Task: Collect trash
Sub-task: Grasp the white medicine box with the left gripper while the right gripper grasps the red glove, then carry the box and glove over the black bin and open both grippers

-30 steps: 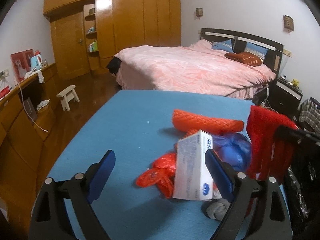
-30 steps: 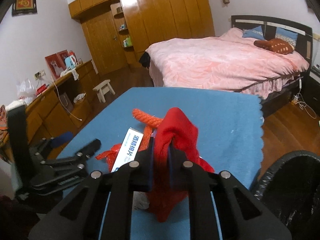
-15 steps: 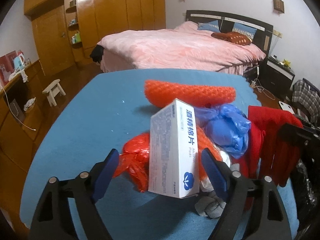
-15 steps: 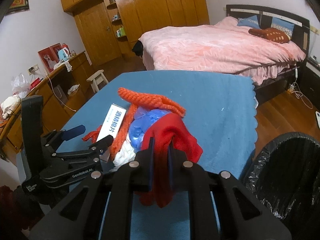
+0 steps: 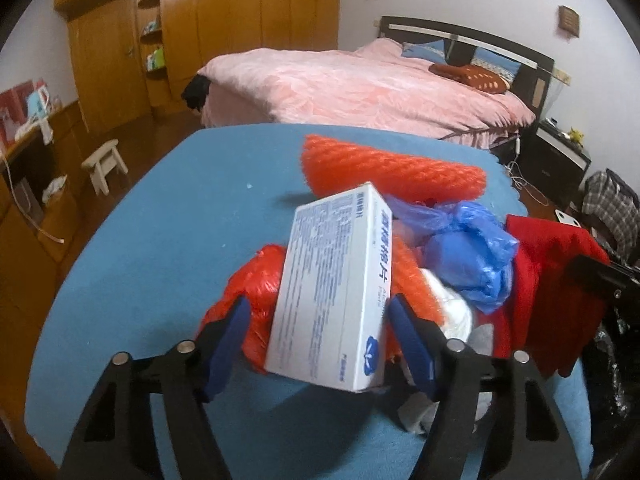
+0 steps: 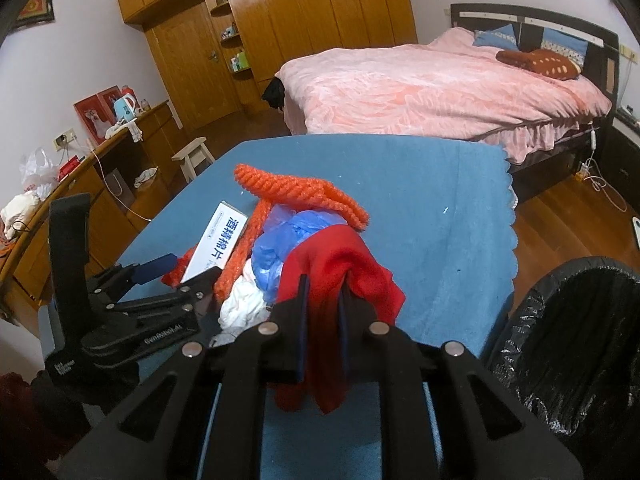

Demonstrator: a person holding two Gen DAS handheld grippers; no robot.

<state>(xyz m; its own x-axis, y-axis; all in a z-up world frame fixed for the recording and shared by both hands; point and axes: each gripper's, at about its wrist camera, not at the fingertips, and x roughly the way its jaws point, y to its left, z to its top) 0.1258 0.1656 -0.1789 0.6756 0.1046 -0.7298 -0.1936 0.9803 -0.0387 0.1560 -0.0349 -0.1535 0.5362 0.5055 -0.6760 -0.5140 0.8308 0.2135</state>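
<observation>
A pile of trash lies on the blue table (image 5: 160, 240): a white carton (image 5: 336, 292), an orange foam net (image 5: 392, 168), a blue plastic bag (image 5: 468, 252), a red plastic bag (image 5: 256, 288) and white tissue (image 6: 244, 300). My left gripper (image 5: 318, 304) straddles the carton's near end and its jaws are closing. The right pad (image 5: 404, 332) is at the carton's edge, while the left pad (image 5: 228, 340) stands apart from it, against the red bag. My right gripper (image 6: 324, 292) is shut on a red cloth (image 6: 344, 264) that hangs beside the pile.
A bin lined with a black bag (image 6: 580, 340) stands off the table's right edge. Beyond the table are a pink bed (image 6: 420, 88), a wooden wardrobe (image 6: 280, 32), a small stool (image 6: 196, 156) and a long wooden sideboard (image 6: 80, 184) on the left.
My left gripper has come down and forward over the white carton, and its jaws have narrowed around it. My right gripper has sunk a little with the red cloth, and the bin has come into view.
</observation>
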